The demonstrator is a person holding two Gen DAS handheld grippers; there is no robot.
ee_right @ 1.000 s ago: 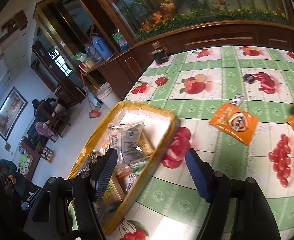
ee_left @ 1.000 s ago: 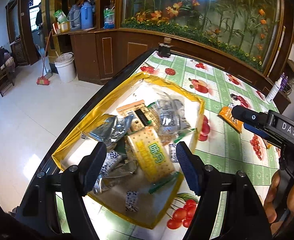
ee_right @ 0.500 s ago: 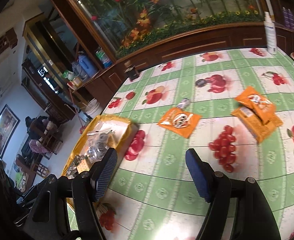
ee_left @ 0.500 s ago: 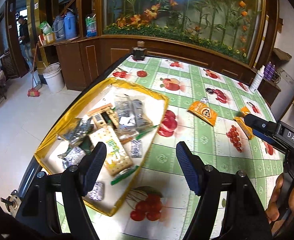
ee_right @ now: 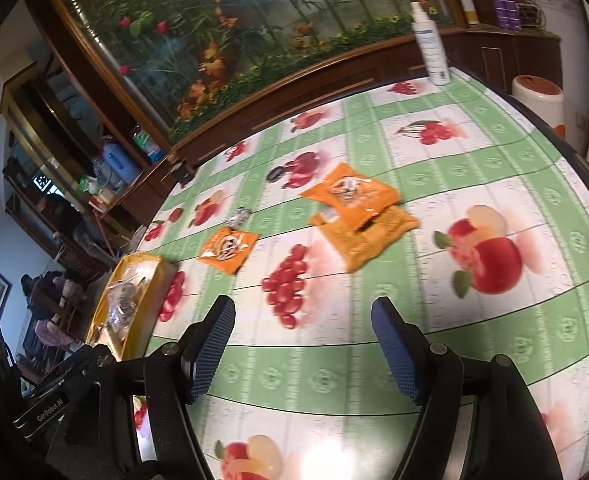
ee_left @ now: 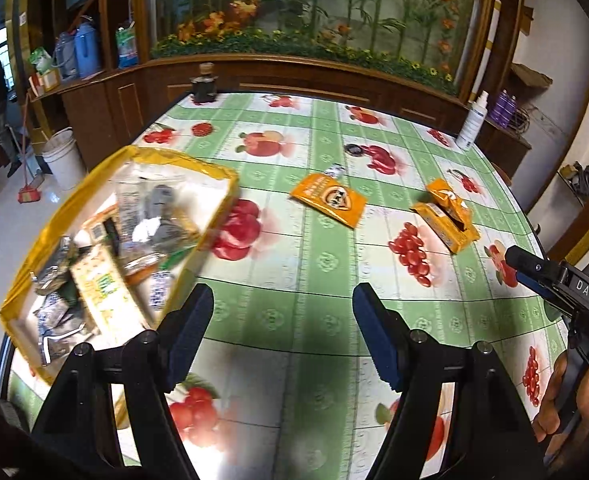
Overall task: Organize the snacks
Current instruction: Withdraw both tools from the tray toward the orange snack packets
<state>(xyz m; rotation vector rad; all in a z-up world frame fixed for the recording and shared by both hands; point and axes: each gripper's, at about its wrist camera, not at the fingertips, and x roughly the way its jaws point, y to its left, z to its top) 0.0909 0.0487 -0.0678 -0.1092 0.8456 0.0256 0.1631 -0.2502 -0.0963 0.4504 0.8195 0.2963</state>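
Note:
A yellow tray (ee_left: 218, 176) (ee_right: 132, 258) full of several snack packets sits at the table's left edge. One orange snack packet (ee_left: 328, 199) (ee_right: 228, 249) lies flat mid-table, with a small silver wrapper (ee_left: 333, 169) (ee_right: 241, 214) just beyond it. Two more orange packets (ee_left: 446, 212) (ee_right: 358, 208) lie stacked further right. My left gripper (ee_left: 282, 320) is open and empty over bare tablecloth, right of the tray. My right gripper (ee_right: 302, 330) is open and empty too, above the cloth in front of the stacked packets.
The table wears a green-and-white fruit-print cloth (ee_left: 314, 264). A white spray bottle (ee_left: 472, 120) (ee_right: 428, 42) stands at the far right edge, a dark jar (ee_left: 204, 84) at the far edge. A wooden cabinet with a planted glass panel runs behind. A white bucket (ee_left: 60, 156) stands on the floor.
Both grippers have swung right, away from the yellow tray and across the table. The orange packets have come into fuller view; the tray has slid to the left of both views. Jaws stayed open.

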